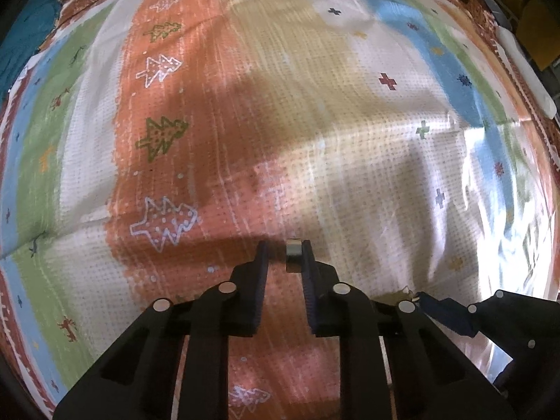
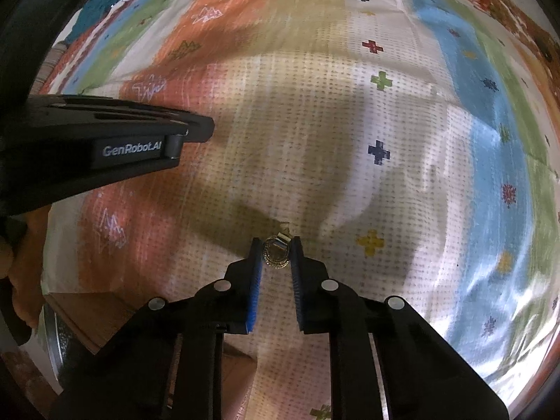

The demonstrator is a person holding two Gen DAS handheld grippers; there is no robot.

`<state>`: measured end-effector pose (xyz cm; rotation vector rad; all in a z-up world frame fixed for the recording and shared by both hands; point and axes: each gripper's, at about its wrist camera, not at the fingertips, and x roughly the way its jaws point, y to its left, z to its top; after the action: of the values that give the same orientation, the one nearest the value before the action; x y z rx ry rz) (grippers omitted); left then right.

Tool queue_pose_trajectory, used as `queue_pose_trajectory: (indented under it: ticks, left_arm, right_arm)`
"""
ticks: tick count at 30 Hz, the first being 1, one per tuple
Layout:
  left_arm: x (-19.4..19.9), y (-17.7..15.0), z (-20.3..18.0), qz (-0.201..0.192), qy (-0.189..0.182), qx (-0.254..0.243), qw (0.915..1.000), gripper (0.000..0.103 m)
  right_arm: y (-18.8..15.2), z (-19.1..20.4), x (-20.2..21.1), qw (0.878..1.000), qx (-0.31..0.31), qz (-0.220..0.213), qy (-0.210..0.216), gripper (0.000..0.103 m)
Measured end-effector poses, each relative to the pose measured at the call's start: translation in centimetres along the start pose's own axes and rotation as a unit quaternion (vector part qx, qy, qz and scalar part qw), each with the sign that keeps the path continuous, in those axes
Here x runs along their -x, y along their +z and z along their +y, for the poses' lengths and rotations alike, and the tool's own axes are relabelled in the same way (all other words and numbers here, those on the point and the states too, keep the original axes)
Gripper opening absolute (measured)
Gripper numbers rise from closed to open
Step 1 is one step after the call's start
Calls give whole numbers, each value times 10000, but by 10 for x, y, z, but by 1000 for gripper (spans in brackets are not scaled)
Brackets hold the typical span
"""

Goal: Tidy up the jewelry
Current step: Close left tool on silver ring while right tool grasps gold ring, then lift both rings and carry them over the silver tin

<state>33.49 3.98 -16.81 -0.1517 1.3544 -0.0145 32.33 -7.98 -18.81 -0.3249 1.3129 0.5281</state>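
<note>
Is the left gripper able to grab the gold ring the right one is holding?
Probably not yet: the left gripper already carries a small silver piece, and the right gripper clamps the gold ring.

Patterned bedspread fills frame: orange, green, blue, cream stripes; teal fabric upper left; sunlight patch lower right.

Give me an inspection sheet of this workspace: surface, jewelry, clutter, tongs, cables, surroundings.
Surface: patterned cloth, wrinkled, colored stripes with trees and crosses.
Job's things: round gold ring between the right tongs; small grey piece against one finger of the left tongs.
Clutter: nothing seen.
Grippers: right tongs closed on the ring; left tongs slightly apart, grip unclear.
Cables: nothing seen.
Surroundings: teal fabric at the cloth's edge.
</note>
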Motion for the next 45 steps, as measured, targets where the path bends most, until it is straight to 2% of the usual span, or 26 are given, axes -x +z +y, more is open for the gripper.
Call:
queue_pose_trajectory:
  ticks: [2,12,21,34,45]
  left_arm:
    - [0,0,0,-10,-15,-5,10000,8]
    - [11,-1,0,-145,0,47,9999,8]
    - [31,-21,7,-195,101,130,9997,8]
    - [69,-41,7,-464,161,164,9987,8]
    - [102,-63,-1,-775,25,122,9969,8]
  right_arm:
    - [0,-1,0,10000,1,-18,18,17]
    - [-6,-1,10,9998,-29,-180,54,16]
    - [-11,-5,30,9991,-71,-401,122,16]
    - [-20,1,56,9975,-67,-709,43,16]
    - [-29,2,75,9959,-50,-901,25,16]
